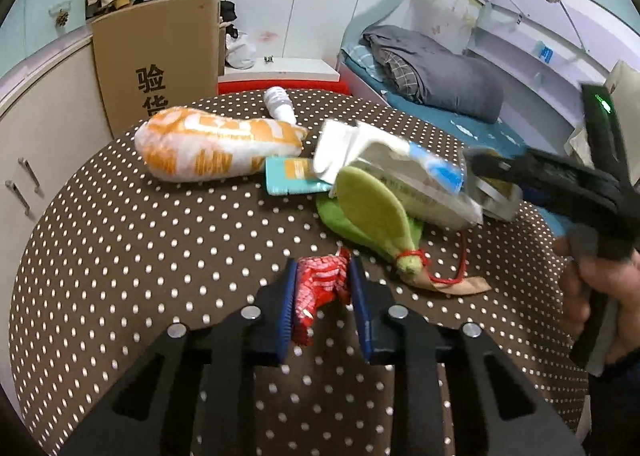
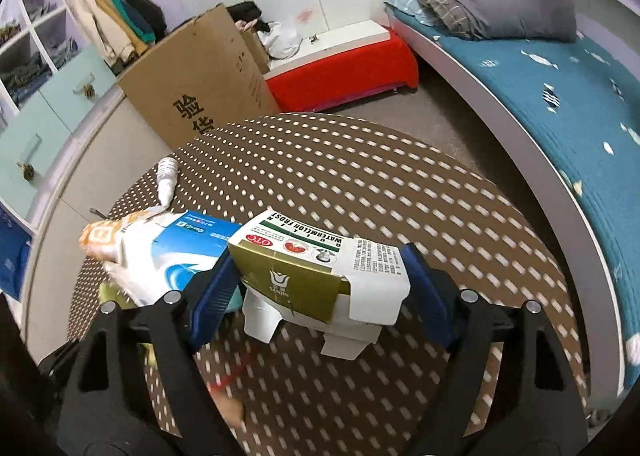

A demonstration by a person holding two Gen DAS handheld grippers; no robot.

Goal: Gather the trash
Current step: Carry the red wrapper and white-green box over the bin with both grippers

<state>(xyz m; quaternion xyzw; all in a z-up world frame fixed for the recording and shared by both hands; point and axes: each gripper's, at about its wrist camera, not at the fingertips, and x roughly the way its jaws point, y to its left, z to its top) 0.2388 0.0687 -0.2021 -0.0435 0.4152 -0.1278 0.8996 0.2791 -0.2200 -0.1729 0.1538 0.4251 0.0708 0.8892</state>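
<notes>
Brown dotted cloth covers the table [image 1: 120, 240], with a loose heap of trash near its far edge: orange-white bag [image 1: 212, 148], blue-white pouch [image 2: 176, 256], green wrapper [image 1: 372, 212]. The right gripper [image 2: 320, 280] pinches an open medicine box [image 2: 320, 276] above the table; its hanging flaps could snag the heap. The left gripper [image 1: 323, 296], nearly closed, holds a red wrapper [image 1: 320, 288] at the near edge; thin foil may slip.

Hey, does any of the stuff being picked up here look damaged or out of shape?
Yes. The medicine box held in the right gripper is torn open, its flaps hanging loose underneath. The red wrapper in the left gripper is crumpled.
</notes>
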